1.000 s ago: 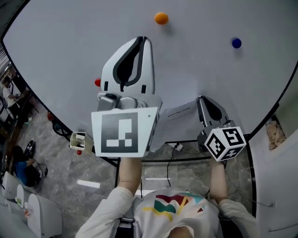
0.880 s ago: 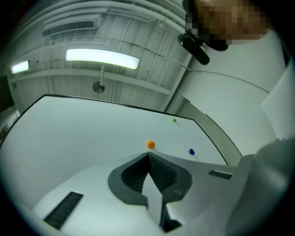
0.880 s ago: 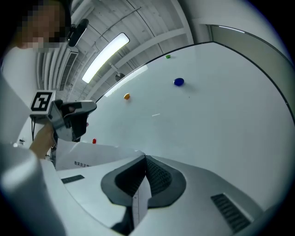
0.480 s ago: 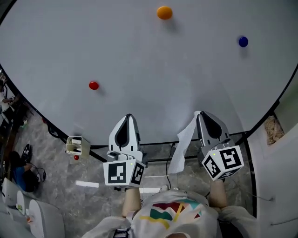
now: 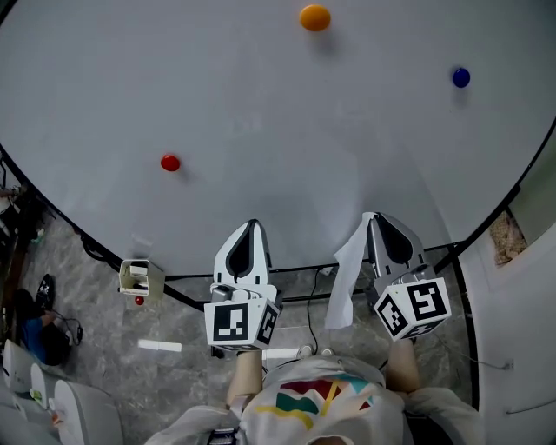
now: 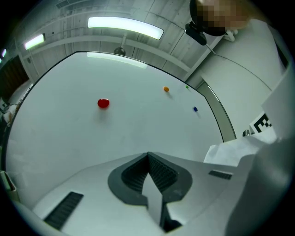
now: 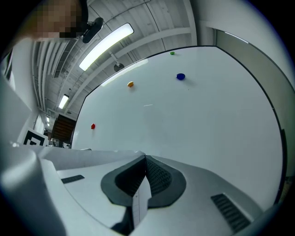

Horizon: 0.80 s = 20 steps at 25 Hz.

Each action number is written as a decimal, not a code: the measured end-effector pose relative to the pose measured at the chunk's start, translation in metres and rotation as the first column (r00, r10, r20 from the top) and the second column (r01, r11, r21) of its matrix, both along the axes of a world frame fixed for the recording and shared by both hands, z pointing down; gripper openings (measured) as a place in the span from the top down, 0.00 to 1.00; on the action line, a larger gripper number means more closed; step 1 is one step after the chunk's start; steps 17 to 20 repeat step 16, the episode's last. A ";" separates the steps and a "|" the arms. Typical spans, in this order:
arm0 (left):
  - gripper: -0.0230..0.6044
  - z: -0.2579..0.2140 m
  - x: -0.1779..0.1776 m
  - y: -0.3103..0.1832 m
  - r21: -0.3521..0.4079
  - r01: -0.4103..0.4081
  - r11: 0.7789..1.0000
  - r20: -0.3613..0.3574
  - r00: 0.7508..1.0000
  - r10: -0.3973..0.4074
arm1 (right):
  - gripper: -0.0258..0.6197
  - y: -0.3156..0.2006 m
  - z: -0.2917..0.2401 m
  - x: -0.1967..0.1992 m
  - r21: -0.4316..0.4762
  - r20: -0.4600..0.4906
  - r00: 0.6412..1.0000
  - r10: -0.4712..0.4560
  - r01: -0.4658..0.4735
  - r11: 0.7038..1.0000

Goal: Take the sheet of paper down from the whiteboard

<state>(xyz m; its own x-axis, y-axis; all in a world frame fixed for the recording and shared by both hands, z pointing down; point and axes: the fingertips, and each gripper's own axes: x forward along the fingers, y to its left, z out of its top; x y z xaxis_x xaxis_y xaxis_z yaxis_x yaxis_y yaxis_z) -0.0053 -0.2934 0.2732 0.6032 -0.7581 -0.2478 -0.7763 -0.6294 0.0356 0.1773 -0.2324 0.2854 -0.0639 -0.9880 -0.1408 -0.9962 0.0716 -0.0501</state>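
Now the sheet of paper is off the whiteboard. The right gripper has its fingers clenched on the sheet's top end, and its long axis hangs floorward past the board's lower edge. A second ago it lay flat on the board. The left gripper, fingers clenched on nothing, has dropped low.

Wht whiteboard; red magnet, orange magnet, blue magnet; wht paper.
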 end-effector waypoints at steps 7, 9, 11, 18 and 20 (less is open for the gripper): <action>0.90 0.001 0.004 -0.005 0.007 -0.005 1.000 0.007 1.000 0.004 | 0.94 -0.005 0.000 -0.004 0.001 -0.019 1.000 0.011 -0.011 1.000; 0.90 0.002 0.006 -0.009 0.002 -0.011 1.000 0.006 1.000 0.011 | 0.94 -0.010 0.000 -0.007 -0.001 -0.026 1.000 0.008 -0.008 1.000; 0.90 0.003 0.007 -0.012 0.002 -0.015 1.000 0.005 1.000 0.015 | 0.94 -0.013 0.002 -0.008 -0.004 -0.026 1.000 0.001 -0.001 1.000; 0.90 0.006 0.008 -0.019 0.000 -0.015 1.000 0.001 1.000 0.015 | 0.94 -0.017 0.006 -0.008 -0.004 -0.013 1.000 -0.008 0.008 1.000; 0.90 0.006 0.008 -0.019 0.000 -0.015 1.000 0.001 1.000 0.015 | 0.94 -0.017 0.006 -0.008 -0.004 -0.013 1.000 -0.008 0.008 1.000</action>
